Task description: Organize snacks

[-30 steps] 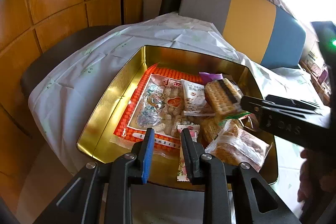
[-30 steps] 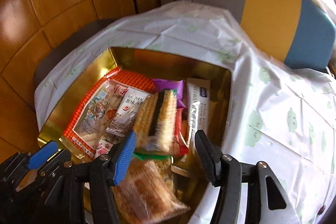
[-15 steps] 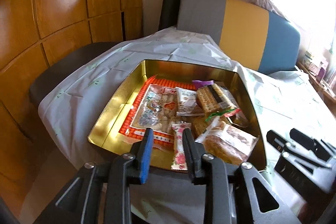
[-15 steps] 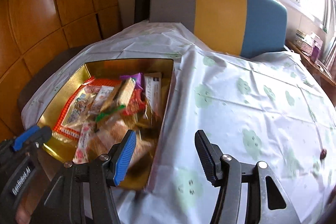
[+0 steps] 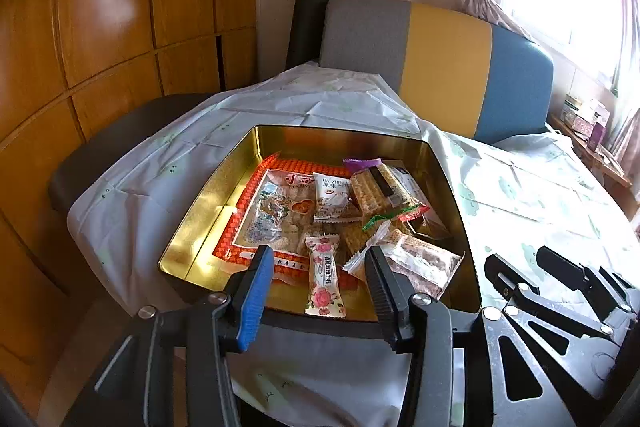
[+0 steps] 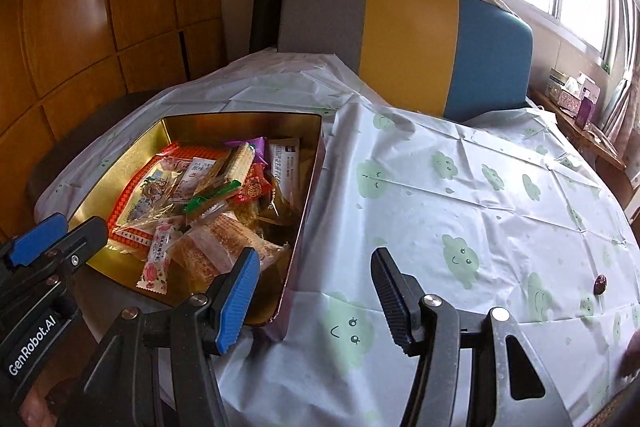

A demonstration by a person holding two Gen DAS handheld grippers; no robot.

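A gold tin box (image 5: 208,203) sits on the table's left side and holds several snack packets. Among them are a large red-bordered bag (image 5: 272,211), a rose-print candy bar (image 5: 324,275) and wrapped crackers (image 5: 376,187). The tin also shows in the right wrist view (image 6: 120,163). My left gripper (image 5: 320,283) is open and empty above the tin's near edge. My right gripper (image 6: 312,291) is open and empty above the tablecloth, just right of the tin. It shows at the lower right of the left wrist view (image 5: 532,279).
A white tablecloth with green cloud prints (image 6: 460,195) covers the round table. A small dark candy (image 6: 600,283) lies near its right edge. A grey, yellow and blue chair back (image 6: 404,43) stands behind. Wood panels line the left wall.
Both grippers have pulled back from the tin toward me. The left gripper has opened wider. The right gripper has swung right, from over the snacks to over the tablecloth.
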